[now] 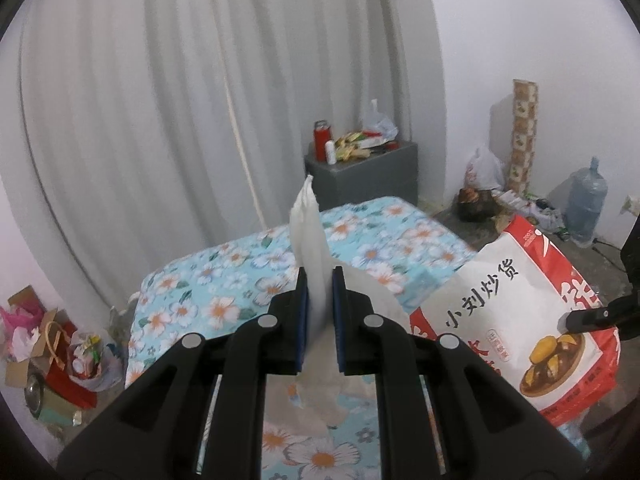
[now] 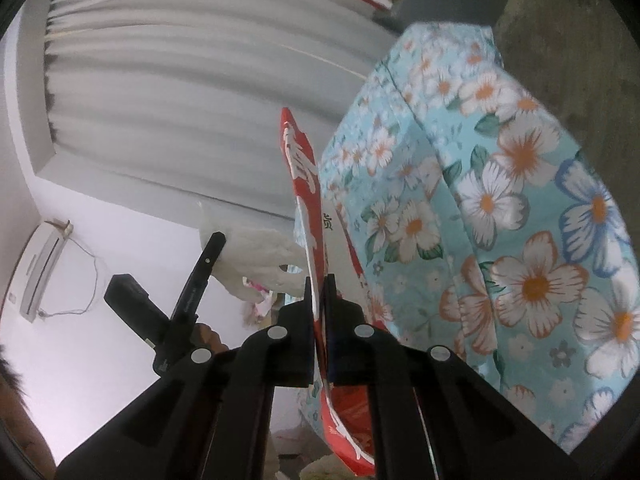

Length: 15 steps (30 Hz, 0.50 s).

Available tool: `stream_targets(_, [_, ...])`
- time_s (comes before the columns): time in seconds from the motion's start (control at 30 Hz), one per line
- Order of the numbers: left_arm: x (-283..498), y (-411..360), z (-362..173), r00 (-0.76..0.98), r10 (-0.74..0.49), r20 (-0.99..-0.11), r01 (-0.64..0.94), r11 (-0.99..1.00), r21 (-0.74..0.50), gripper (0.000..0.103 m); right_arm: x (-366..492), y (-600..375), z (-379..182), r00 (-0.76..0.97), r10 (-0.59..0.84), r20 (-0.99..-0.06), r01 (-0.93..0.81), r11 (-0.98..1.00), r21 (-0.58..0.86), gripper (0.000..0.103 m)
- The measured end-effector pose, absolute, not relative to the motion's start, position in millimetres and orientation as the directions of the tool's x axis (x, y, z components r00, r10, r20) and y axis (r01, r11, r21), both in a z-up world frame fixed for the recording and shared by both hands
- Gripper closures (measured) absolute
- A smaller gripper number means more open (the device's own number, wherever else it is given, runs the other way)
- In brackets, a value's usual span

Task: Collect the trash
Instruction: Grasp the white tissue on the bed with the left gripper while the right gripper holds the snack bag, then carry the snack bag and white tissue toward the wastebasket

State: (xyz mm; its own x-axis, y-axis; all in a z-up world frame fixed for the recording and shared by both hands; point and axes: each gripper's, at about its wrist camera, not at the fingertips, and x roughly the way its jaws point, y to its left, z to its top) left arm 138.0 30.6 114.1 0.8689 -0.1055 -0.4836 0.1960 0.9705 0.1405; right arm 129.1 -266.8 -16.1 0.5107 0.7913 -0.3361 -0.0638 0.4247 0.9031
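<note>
left gripper (image 1: 320, 312): pinching white bag (image 1: 310, 240) | right gripper (image 2: 319, 320): pinching snack packet (image 2: 304, 184) | advice: hold both pinches firm, feed packet into bag mouth.

Soft, even, dim indoor light without glare; faint shadows on the wall (image 1: 500, 40) far beyond the tool. Both fisheye views bend straight lines, vignette black at corners, and are slightly motion-blurred.
</note>
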Motion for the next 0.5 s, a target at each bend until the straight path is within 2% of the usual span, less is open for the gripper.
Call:
stream_targets(0.3, [124, -22, 148, 0.871, -0.226, -0.436, 0.319, 0.935, 0.154, 0.094, 89, -308, -3, 0.6, 0.745, -0.29, -0.084, 0.42, 0.904, 0.099])
stream_targets(0.5, [118, -72, 163, 0.845, -0.313, -0.434, 0.416, 0.894, 0.166, 0.094, 60, -343, 10, 0.686, 0.688, -0.235, -0.1, 0.41, 0.907, 0.099])
